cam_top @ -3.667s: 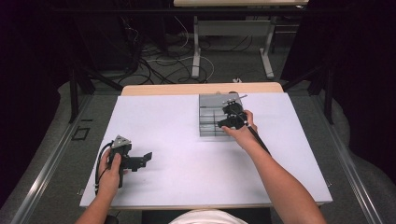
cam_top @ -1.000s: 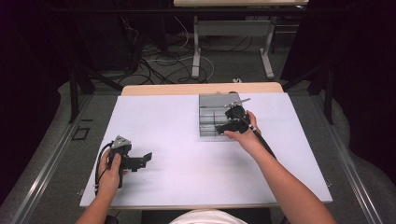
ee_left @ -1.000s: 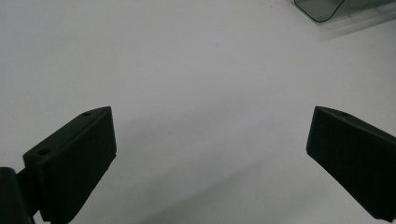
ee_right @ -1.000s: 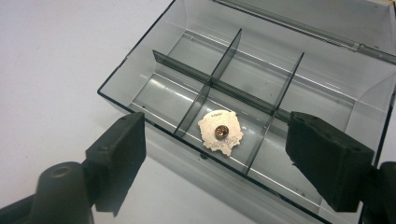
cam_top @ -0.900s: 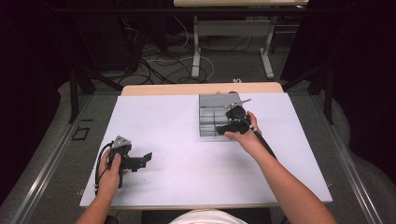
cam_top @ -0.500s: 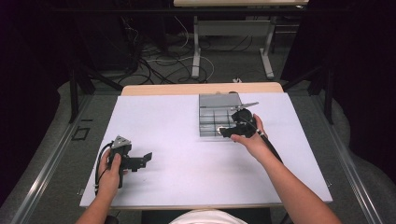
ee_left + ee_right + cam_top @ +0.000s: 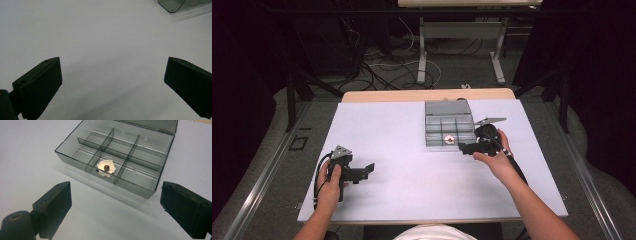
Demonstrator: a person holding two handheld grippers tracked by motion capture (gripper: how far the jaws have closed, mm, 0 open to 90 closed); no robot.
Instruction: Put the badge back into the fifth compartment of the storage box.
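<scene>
A small round metal piece (image 7: pixel 106 167), pale and shiny with a dark centre, lies in the middle compartment of the near row of the clear compartment box (image 7: pixel 150 187), whose lid stands open behind. Judged: light, rigid, thin and slippery; best pinched across its rim, from above, clear of the dividers. The right gripper (image 7: pixel 466 148) is just beside the box's near wall, nothing between its jaws, which have just been opening and stand wide. The left gripper (image 7: pixel 370 169) rests well apart on the tabletop (image 7: pixel 412 190), jaws spread, empty.
</scene>
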